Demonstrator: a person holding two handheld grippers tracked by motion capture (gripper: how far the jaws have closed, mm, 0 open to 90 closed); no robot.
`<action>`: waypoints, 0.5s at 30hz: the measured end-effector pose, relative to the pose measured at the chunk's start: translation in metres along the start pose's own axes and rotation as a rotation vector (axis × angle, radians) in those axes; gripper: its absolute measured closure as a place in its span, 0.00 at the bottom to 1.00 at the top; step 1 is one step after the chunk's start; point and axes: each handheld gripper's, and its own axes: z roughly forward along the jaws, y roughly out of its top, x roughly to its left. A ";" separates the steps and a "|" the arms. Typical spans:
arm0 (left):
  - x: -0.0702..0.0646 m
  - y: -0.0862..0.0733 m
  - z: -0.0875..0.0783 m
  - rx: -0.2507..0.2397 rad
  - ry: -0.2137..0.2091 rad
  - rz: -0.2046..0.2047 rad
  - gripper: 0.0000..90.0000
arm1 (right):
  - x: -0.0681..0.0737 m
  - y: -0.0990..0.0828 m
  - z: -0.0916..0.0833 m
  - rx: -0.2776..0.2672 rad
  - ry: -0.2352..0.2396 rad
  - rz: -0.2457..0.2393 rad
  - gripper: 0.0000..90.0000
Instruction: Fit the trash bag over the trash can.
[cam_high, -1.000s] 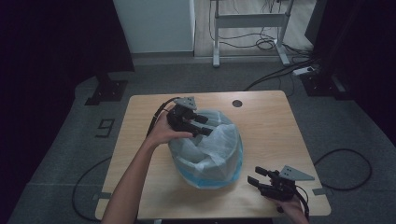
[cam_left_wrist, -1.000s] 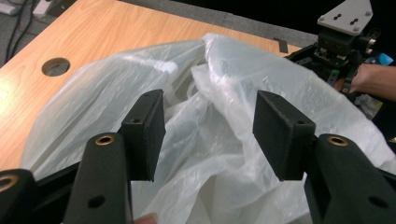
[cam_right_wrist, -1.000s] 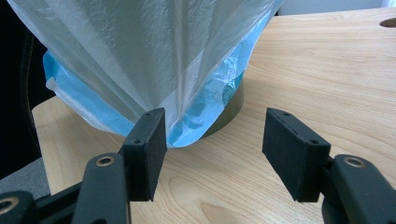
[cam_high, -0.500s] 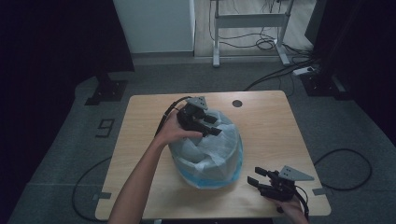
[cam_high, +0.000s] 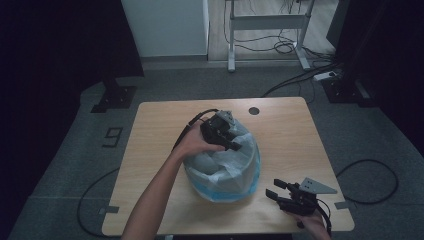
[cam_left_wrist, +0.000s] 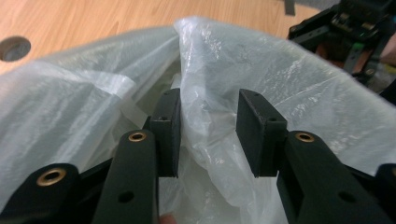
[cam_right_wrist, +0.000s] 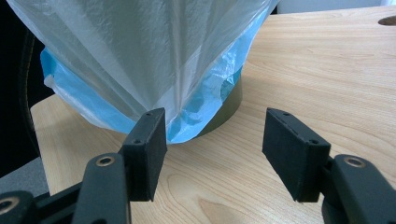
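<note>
Two grippers work at one wooden table (cam_high: 150, 150).

High view: the plastic bag (cam_high: 235, 165), translucent white over a blue liner, lines a round bin near the table's middle. My left gripper (cam_high: 231, 141) sits over the bag's far rim, my left hand (cam_high: 197, 145) behind it. My right gripper (cam_high: 277, 190) rests near the table's near right corner, apart from the bag, with bare wood between them. Broad bare wood lies to the right of the bin and behind it, where a round cable hole (cam_high: 254, 110) sits near the far edge. Dark floor surrounds the table.

Left gripper view: my jaws have just been closing, and a crumpled, glossy fold of the bag (cam_left_wrist: 205, 93) rises between the flat black pads. The fold touches one pad; a gap remains at the other, so the film is not yet pinched.

Right gripper view: my jaws stand spread with nothing but wood grain between them. Just ahead, the bag (cam_right_wrist: 154, 46) hangs in smooth pleats, its blue hem (cam_right_wrist: 205, 102) ruffled over the bin's dark wall (cam_right_wrist: 231, 105).
</note>
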 end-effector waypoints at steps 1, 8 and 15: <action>-0.001 0.000 0.003 0.013 0.001 -0.002 0.68 | 0.000 0.000 0.000 0.000 0.000 0.000 0.43; -0.003 0.000 0.012 0.060 0.009 0.000 0.67 | 0.000 0.000 0.001 0.007 0.001 -0.003 0.43; -0.002 -0.002 0.002 0.014 0.042 -0.007 0.55 | 0.000 0.000 0.000 0.010 -0.003 -0.005 0.43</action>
